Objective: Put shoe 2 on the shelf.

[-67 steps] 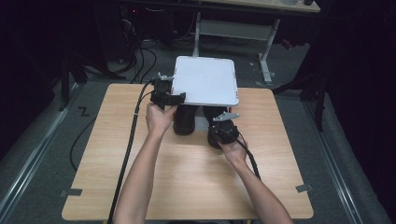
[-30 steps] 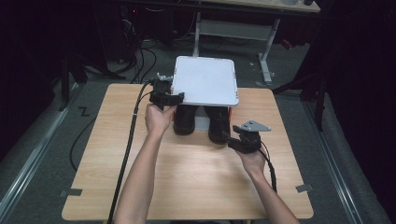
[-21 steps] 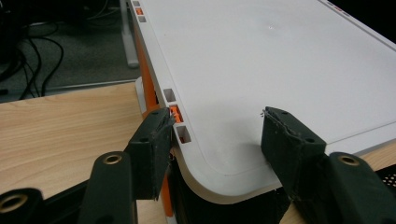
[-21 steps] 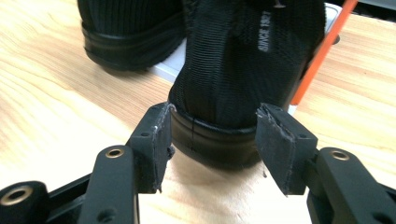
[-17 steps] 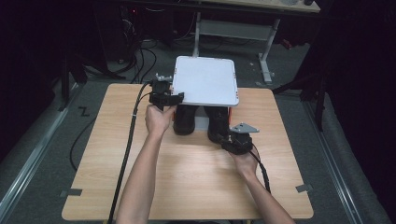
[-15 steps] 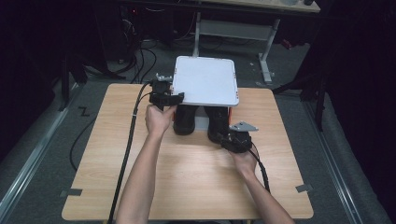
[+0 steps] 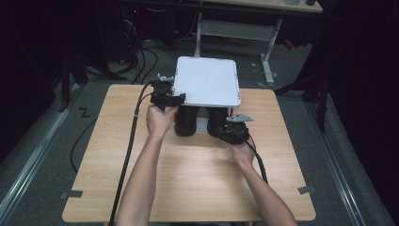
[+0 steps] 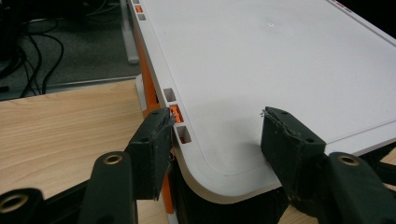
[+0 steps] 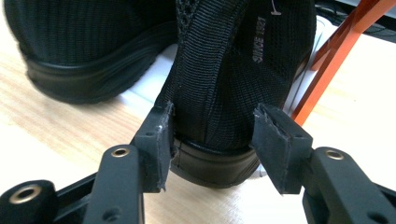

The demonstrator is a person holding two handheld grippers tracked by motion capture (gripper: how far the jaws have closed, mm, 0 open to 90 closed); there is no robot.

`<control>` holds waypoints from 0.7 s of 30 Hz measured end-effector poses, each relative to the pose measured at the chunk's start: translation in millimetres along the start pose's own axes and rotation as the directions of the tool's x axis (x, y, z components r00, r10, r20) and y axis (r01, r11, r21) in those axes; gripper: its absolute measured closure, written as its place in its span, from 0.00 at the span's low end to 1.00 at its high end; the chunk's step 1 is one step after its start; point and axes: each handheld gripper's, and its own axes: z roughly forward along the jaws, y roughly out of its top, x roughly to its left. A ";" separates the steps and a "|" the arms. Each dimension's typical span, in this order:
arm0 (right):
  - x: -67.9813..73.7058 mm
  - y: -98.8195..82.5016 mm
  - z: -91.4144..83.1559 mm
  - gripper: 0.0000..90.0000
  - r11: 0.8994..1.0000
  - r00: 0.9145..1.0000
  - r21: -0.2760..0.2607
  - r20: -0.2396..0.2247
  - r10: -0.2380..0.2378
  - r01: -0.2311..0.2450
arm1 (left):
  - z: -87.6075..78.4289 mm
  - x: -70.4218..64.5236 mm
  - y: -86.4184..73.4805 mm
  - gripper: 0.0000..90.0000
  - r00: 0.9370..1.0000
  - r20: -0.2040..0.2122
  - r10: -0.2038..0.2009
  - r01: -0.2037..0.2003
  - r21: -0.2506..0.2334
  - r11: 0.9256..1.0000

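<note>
Right gripper (image 7: 227, 133) is sitting at the heel of the right black shoe (image 7: 217, 123), having come in from the open counter (image 7: 197, 179) off to the right where it was a second ago; two seconds back it was also close to the shoes. In the right gripper view its jaws are straddling the shoe's heel (image 9: 219, 93), the left one right against the knit, the right one with a sliver of gap, so not clamping yet; jaws have just been closing with the heel between them. Left black shoe (image 7: 187, 121) is standing just beside it, both toes tucked under the white tray top (image 7: 207, 80) of the orange-framed rack (image 9: 336, 51) at the counter's far side. Left gripper (image 7: 165, 98) is staying put at the tray's near left corner, same spot as in all earlier frames. In the left gripper view its jaws are spread across that rounded corner (image 8: 219, 177), one at the slotted edge with the orange clip (image 8: 174, 113), the other over the top surface; can't tell if they are pressing it.
</note>
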 end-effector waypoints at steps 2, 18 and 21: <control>-3.6 1.5 3.8 0.55 1.000 1.000 0.010 -0.002 0.011 -0.011 | -0.2 -0.3 -0.3 0.49 1.000 -0.002 0.002 -0.002 -0.001 1.000; -10.8 8.4 -15.1 0.63 1.000 0.998 -0.013 -0.068 -0.004 0.003 | -5.2 -0.8 -1.5 0.48 0.999 -0.030 0.021 -0.021 -0.017 1.000; -14.0 11.1 -26.6 0.66 0.999 0.996 -0.051 -0.092 -0.002 -0.002 | -8.8 -0.2 -4.2 0.46 0.999 -0.023 0.035 -0.035 -0.025 0.999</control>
